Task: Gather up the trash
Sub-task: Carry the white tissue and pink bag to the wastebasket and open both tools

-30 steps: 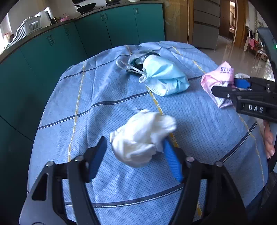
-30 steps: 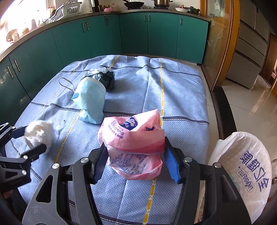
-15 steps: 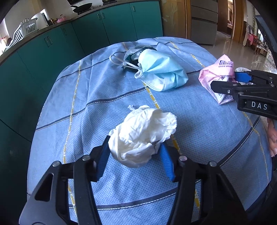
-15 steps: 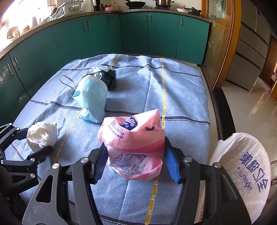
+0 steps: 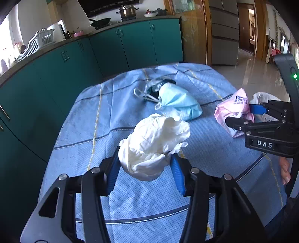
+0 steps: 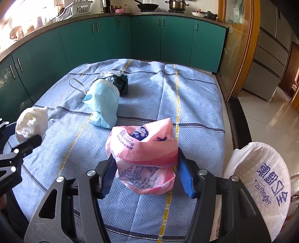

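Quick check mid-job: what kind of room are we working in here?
Most likely a home kitchen: teal cabinets line the walls, a steel pot and frying pan sit on the counter, and a dish rack stands near the bright window.

Home kitchen: teal cabinets (image 6: 145, 37), stovetop pots (image 6: 174, 3).

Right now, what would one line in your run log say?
left hand-held gripper: closed on white tissue wad | right hand-held gripper: holds pink wrapper | blue mask: on table
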### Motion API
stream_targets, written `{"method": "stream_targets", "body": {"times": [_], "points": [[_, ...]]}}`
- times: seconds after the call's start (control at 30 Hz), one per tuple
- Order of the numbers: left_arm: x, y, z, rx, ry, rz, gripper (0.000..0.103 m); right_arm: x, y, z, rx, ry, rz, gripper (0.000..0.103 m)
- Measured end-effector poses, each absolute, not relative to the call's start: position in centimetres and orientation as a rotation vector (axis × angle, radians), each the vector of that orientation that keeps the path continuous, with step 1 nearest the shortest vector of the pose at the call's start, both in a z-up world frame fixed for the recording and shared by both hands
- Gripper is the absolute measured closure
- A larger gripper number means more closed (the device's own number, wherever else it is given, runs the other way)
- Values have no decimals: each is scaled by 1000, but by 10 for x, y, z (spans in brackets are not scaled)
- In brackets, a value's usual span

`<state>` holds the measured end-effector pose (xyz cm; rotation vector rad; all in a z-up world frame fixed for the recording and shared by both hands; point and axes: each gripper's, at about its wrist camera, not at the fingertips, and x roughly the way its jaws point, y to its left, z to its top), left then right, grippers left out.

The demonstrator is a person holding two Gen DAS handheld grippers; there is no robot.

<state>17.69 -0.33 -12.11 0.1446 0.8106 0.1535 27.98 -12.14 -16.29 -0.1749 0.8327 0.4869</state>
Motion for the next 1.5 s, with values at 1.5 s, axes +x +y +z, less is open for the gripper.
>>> {"method": "stream_targets", "body": {"times": [1.5], "points": [[166, -14, -102, 136, 755, 120, 51, 276, -150, -150, -70, 796, 441, 43]]}}
